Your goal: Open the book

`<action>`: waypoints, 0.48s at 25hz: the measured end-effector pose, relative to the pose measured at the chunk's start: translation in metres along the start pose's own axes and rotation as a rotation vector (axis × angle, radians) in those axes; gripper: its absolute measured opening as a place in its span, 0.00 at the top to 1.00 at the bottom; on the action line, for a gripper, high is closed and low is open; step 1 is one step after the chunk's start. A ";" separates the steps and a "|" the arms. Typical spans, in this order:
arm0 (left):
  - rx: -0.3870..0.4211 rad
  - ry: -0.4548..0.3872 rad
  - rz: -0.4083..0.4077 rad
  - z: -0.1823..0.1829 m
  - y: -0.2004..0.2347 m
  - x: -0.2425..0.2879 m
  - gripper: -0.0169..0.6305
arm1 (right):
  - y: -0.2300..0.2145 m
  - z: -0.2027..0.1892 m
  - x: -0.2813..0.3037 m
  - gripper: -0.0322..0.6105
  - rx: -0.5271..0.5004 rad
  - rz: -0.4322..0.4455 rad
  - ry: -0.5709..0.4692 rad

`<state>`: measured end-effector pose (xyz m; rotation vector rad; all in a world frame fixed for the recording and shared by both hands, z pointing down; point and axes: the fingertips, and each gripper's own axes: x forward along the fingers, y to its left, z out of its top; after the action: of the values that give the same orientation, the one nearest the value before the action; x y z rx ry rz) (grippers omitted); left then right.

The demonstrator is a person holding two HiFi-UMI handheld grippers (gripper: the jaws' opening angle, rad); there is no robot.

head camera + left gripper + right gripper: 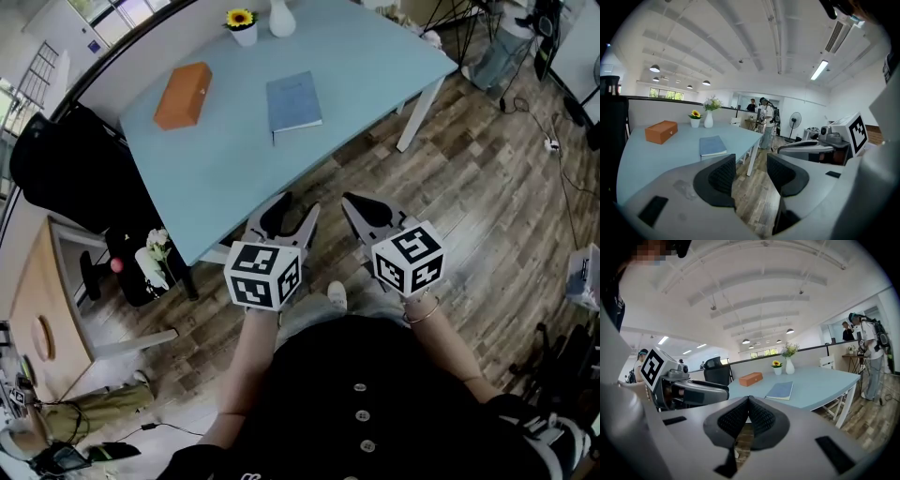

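**Q:** Which surfaces fill the head view?
**A:** A brown wood-plank floor (pixel 469 187) at 3 o'clock and a pale blue rectangular table (pixel 225 169) at 12 o'clock.

**Q:** How do the tongs stand?
**A:** Both are near the table's front edge. The left gripper (pixel 300 202) is released, its jaws apart with only floor seen between them. The right gripper (pixel 347 199) is clenched, its pads meeting on nothing.

**Q:** Where is the task's thing?
**A:** The closed blue-covered book (pixel 293 101) lies flat on the table at 12 o'clock from the grippers, well apart from both. An orange rectangular box (pixel 183 95) lies at the book's 9 o'clock, apart from it. A white bulbous vase (pixel 281 17) stands at its 12 o'clock. A small white pot with a sunflower (pixel 242 25) stands at its 11 o'clock, just beside the vase.
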<state>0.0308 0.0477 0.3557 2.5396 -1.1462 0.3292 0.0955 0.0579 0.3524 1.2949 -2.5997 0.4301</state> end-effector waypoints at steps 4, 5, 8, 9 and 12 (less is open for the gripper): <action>-0.012 0.010 0.020 -0.002 0.003 0.008 0.68 | -0.008 -0.004 0.004 0.95 0.011 0.018 0.010; -0.015 0.013 0.023 -0.002 0.005 0.010 0.68 | -0.011 -0.003 0.005 0.95 0.015 0.017 0.008; -0.034 0.018 0.028 -0.001 0.007 0.013 0.68 | -0.019 -0.001 0.005 0.95 0.028 0.012 0.001; -0.041 0.018 0.027 -0.001 0.007 0.015 0.68 | -0.021 -0.002 0.005 0.95 0.031 0.011 0.002; -0.043 0.020 0.024 0.001 0.007 0.019 0.68 | -0.025 -0.006 0.006 0.95 0.048 0.009 0.007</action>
<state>0.0377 0.0301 0.3629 2.4820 -1.1640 0.3319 0.1123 0.0418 0.3642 1.2952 -2.6059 0.4997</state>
